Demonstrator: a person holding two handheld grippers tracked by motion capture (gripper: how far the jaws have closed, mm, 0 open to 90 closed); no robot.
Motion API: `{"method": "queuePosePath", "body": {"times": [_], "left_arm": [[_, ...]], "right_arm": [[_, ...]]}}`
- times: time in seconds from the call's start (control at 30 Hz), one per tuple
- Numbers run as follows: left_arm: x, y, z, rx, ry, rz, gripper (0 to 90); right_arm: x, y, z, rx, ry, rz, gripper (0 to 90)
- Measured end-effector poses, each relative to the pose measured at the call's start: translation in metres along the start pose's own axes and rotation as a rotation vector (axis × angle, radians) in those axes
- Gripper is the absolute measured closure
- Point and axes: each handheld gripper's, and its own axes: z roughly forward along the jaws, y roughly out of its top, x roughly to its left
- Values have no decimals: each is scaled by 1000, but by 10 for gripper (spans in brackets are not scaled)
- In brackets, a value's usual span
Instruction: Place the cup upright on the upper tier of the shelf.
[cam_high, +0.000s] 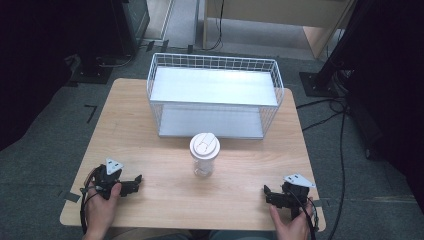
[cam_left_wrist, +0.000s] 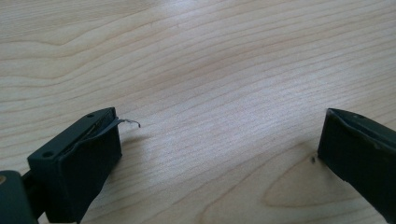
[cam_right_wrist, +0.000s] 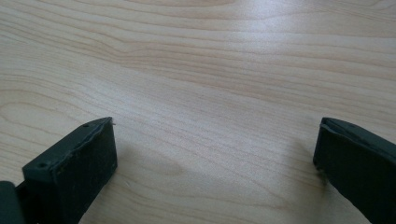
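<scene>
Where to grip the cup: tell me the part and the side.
Grip the cup on its clear body, just below the white lid, coming in level from the near side. It stands upright in open table, with the wire shelf close behind. Either open gripper, left or right, probably fits.

The right gripper (cam_right_wrist: 215, 154) is looking down along its two black jaws, which are standing wide apart with nothing between them. Pale wood-grain table (cam_right_wrist: 210, 70) is showing in the gap and beyond. The jaws are casting soft shadows on the wood just beside their tips.
</scene>
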Motion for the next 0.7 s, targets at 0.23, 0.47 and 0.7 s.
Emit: {"method": "queuePosePath", "body": {"times": [0.23, 0.47, 0.7], "left_arm": [[0, 0, 0, 0, 0, 0, 0], [0, -1, -1, 1, -1, 2, 0], [0, -1, -1, 1, -1, 2, 0]], "right_arm": [[2, 0, 0, 0, 19, -15, 0], [15, 4, -6, -20, 76, -19, 0], [48, 21, -11, -97, 136, -90, 0]]}}
